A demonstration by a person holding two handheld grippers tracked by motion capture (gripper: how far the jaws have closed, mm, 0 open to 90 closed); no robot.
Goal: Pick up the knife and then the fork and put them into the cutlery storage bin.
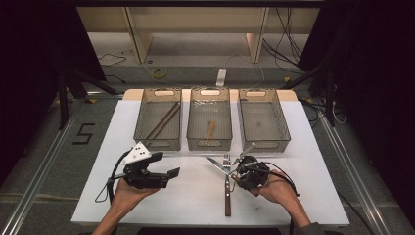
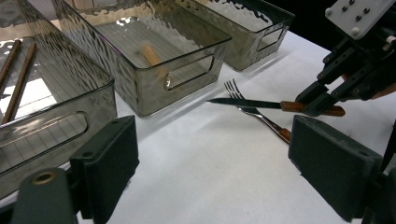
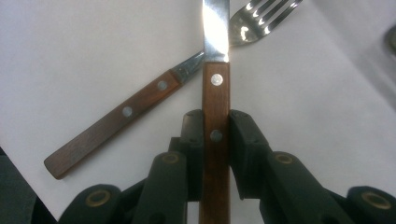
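Three clear bins [image 1: 210,142] line the far worktop [image 1: 195,196]. Right hand-held gripper [image 3: 215,130] clamps a wooden-handled knife [image 3: 215,93] crossing the fork [image 3: 140,102], near centre. Left hand-held gripper [image 2: 212,158] hovers wide, holding nothing.

1. Counter [image 1: 147,196]: plain white top, no pattern.
2. Three bins [image 1: 209,125]: smoky grey, see-through, rippled walls; fine grid lines on the floors in the left gripper view.
3. Knife [image 3: 215,107]: reddish-brown wood handle with silver rivets; bright steel blade.
4. Fork [image 3: 140,109]: matching brown wood handle, two silver rivets; shiny silver tines.
5. Chopsticks [image 1: 164,120] in the left bin: dark brown.
6. Item in the middle bin [image 1: 210,129]: pale tan-orange.
7. Left claw [image 2: 210,163]: matte black pads.
8. Right claw [image 3: 215,135]: black.
9. Floor [image 1: 44,142]: grey, with a black "5" mark [image 1: 84,133].
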